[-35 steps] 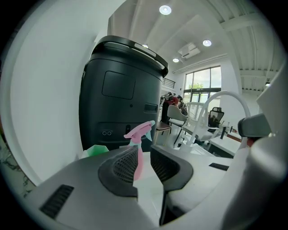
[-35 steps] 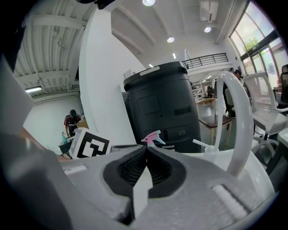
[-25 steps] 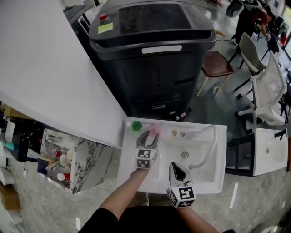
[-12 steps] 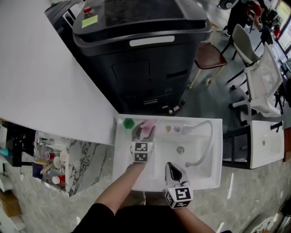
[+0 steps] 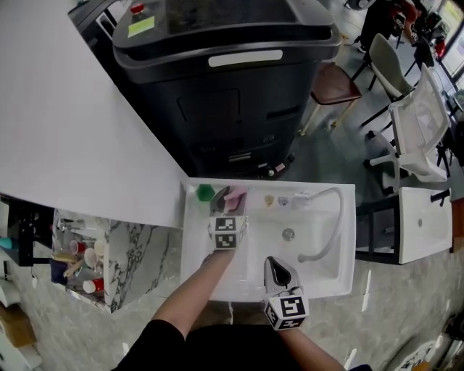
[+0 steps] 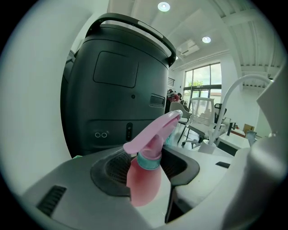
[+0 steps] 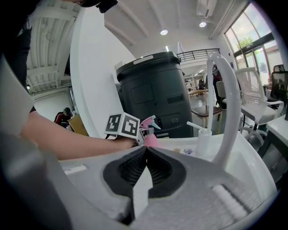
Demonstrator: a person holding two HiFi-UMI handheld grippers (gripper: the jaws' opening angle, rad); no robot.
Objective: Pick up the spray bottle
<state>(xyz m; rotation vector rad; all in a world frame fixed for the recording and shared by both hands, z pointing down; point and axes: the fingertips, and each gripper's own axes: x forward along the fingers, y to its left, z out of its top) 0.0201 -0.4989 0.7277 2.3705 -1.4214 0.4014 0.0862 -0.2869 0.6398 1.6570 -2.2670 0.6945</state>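
Your left gripper's (image 5: 228, 205) jaws, spread but just closing, flank the spray bottle (image 6: 145, 182). Pinch it off-centre and it'll tip. Right gripper's (image 7: 145, 157) jaws are pressed together.

Spray bottle (image 5: 233, 197) at back of sink (image 5: 319, 281), between jaws of left tongs (image 5: 230, 206); tap (image 5: 338, 217) rightward, bin (image 5: 225, 87) behind.

A big black machine (image 5: 225, 87) stands on a grey floor (image 5: 341, 152) beside a broad white wall panel (image 5: 65, 123). White office chairs (image 5: 424, 130) and a brown-seated chair (image 5: 337, 85) stand at the right. Round ceiling lights (image 6: 164, 6) glow above, and a tall window (image 6: 202, 83) brings in daylight.
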